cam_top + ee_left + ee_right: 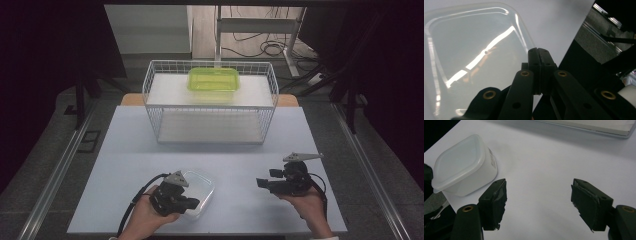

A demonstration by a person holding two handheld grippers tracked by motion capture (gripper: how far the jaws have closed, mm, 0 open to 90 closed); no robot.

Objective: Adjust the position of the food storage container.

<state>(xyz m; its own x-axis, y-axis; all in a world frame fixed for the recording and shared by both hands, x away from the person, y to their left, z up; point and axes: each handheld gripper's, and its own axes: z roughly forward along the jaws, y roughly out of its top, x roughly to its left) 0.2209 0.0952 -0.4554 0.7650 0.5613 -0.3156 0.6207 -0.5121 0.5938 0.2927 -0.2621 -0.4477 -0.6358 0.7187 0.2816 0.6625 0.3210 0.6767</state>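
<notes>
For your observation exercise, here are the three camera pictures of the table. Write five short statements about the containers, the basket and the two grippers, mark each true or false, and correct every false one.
1. The green container sits on the upper shelf of the wire basket. True.
2. The right gripper has its fingers closed. False: they stand wide apart over bare table.
3. The clear lidded container stands on the table beside the left gripper. True.
4. The left gripper's fingers are spread wide. False: they are shut together at the container's rim.
5. The clear container is inside the basket. False: it is on the table.
</notes>
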